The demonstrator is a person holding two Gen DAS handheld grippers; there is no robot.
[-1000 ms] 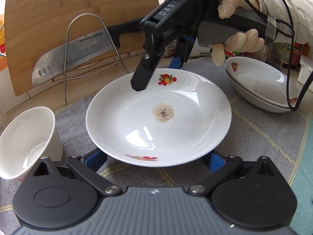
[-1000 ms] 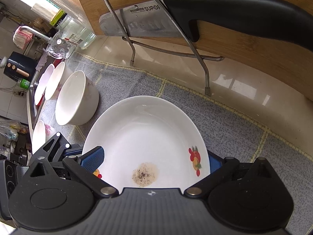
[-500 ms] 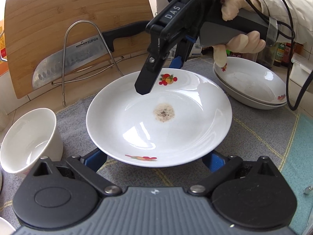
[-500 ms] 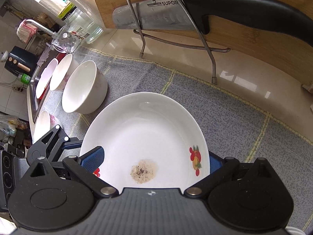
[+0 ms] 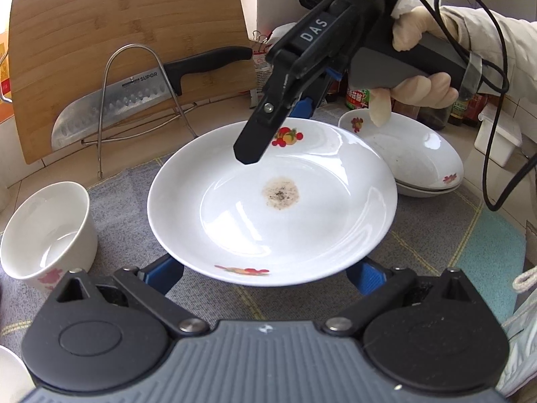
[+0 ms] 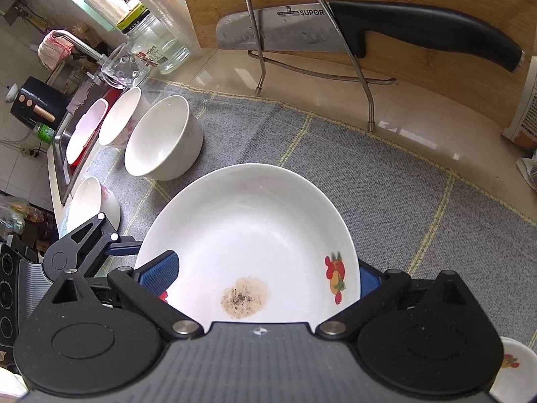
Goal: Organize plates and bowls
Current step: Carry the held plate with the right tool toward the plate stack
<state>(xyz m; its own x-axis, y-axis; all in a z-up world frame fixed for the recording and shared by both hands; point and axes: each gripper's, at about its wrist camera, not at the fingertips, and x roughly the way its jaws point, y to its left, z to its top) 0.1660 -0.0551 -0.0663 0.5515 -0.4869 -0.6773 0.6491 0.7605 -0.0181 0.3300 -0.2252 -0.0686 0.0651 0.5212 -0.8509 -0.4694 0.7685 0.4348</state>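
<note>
Over the grey mat (image 5: 436,235), both grippers, left (image 5: 265,273) and right (image 6: 258,273), straddle the stained plate (image 5: 272,201), spread; keep it level toward the stacked plates (image 5: 412,158).

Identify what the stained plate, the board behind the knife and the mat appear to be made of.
Plate: glazed ceramic or porcelain by its look, white with glossy highlights and printed fruit decals. Board: likely bamboo, with fine parallel strips and a matte tan surface. Mat: woven fabric, grey with a visible weave and yellow lines.

Bright, even daylight; soft shadows. Glare patches on white plate (image 5: 272,201) and glossy counter (image 6: 412,134). Strong fisheye bending at edges, corners darkened. Sharp focus throughout centre.
</note>
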